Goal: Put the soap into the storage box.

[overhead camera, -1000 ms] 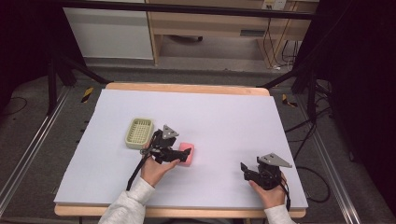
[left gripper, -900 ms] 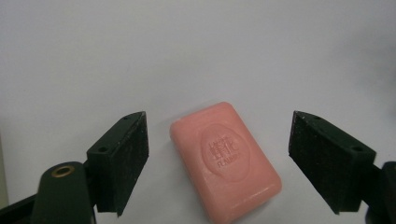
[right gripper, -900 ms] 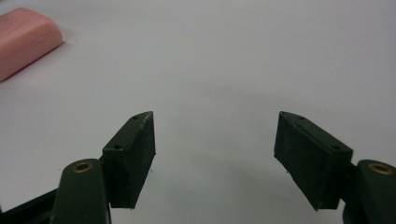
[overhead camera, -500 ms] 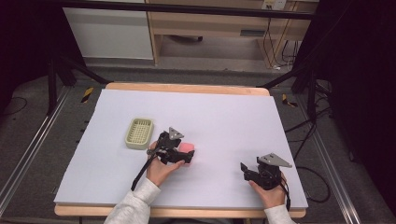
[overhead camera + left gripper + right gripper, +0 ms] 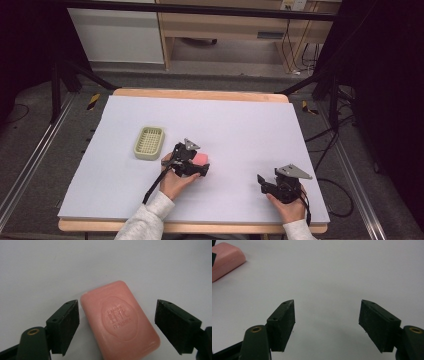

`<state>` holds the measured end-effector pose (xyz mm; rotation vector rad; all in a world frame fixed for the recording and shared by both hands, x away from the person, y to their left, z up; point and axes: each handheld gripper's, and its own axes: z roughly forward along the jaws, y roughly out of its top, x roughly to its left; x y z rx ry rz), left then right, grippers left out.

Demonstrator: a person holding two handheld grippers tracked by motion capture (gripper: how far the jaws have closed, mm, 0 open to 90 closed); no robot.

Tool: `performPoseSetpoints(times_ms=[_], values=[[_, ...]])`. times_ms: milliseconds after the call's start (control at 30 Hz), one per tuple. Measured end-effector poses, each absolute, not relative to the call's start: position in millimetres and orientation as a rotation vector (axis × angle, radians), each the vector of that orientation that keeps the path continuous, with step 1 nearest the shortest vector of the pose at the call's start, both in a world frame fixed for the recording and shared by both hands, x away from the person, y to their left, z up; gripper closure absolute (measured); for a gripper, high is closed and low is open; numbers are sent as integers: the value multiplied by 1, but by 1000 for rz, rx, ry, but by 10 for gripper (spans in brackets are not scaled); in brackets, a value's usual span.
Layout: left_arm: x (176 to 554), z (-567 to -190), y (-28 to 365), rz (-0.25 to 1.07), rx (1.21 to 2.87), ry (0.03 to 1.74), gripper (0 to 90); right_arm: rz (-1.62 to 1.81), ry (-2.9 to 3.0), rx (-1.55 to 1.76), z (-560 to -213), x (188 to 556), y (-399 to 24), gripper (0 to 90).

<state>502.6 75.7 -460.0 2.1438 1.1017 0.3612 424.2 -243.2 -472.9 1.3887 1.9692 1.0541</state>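
Left gripper moved right and slightly forward over last second, away from basket, now straddling soap. Jaws wide open, one each side of bar, neither touching; nothing held. Soap flat on table mid-left, right of basket, apart from it. Right gripper unchanged near right front edge, jaws wide open, empty. Likely pre-grasp: closing on soap next, basket probable target. Bar sits skewed between jaws, may twist on closing

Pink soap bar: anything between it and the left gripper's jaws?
Nothing visible. The pink rectangular soap bar lies flat on the white table, between the open jaws of the left gripper, with a clear gap each side.
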Motion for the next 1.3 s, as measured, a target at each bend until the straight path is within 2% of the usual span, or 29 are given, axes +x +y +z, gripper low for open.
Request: performPoseSetpoints(times_ms=[367, 767, 900, 1133, 1300], values=[[503, -465, 75, 332, 2153, 1120, 218, 1050, 1973, 1389, -473, 425, -243, 290], [502, -463, 80, 293, 2158, 1115, 341, 1051, 1975, 1390, -473, 424, -243, 295], [502, -463, 81, 297, 2161, 1101, 340, 1052, 1975, 1389, -473, 424, -243, 296], [508, -461, 76, 318, 2178, 1111, 254, 1059, 1979, 1399, -473, 424, -242, 296], [511, -464, 70, 308, 2194, 1116, 240, 1055, 1980, 1393, -473, 425, -243, 296]])
